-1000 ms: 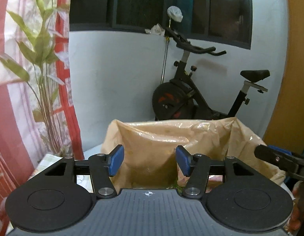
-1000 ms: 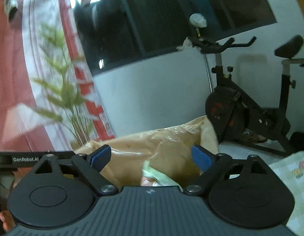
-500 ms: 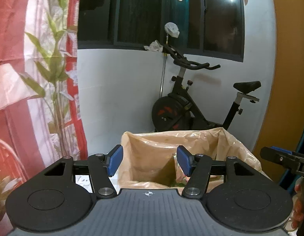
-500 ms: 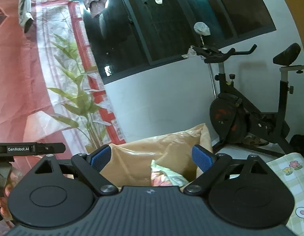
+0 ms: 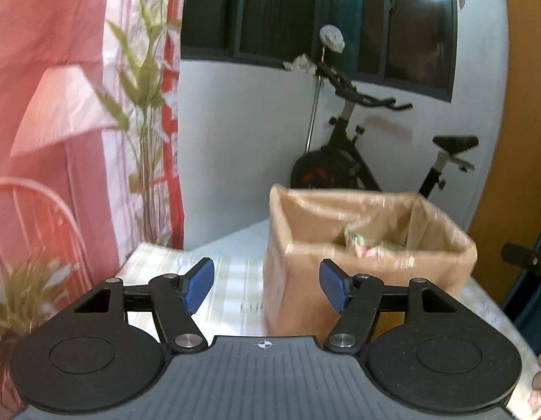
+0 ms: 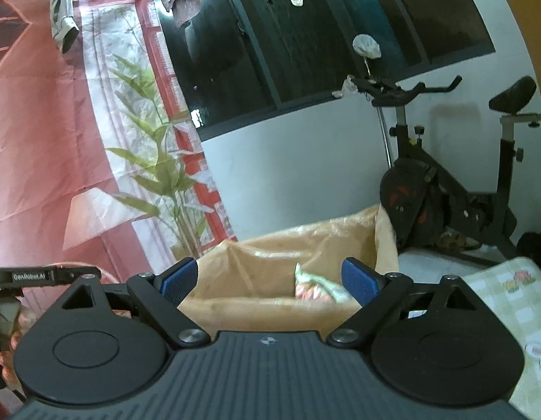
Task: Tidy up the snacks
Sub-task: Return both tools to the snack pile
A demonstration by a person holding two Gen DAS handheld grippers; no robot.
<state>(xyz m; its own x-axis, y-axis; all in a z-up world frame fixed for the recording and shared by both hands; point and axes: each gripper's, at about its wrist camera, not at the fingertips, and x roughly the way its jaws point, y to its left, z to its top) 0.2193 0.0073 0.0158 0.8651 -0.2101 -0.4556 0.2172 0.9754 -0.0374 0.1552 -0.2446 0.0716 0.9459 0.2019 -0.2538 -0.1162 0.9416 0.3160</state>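
A tan box lined with a plastic bag [image 5: 368, 245] stands on the checked tablecloth [image 5: 228, 280], and snack packets [image 5: 364, 243] lie inside it. My left gripper [image 5: 267, 285] hovers short of the box's near left corner; its jaws are opening and nothing is between them. In the right wrist view the same box [image 6: 270, 269] is straight ahead, with a green and pink snack packet [image 6: 312, 285] inside. My right gripper [image 6: 269, 280] hangs open and empty in front of the box's near rim. The other gripper's bar [image 6: 43, 276] shows at the left edge.
An exercise bike [image 5: 361, 154] stands behind the box against the white wall. A red and white curtain [image 5: 60, 105] and a leafy plant [image 5: 144, 112] fill the left side. An orange door [image 5: 515, 175] is on the right. A hand [image 6: 8, 346] grips the left tool.
Both grippers have drawn back from the box, which now looks smaller and farther off. The left view has shifted so the box sits to the right. The left jaws have widened.
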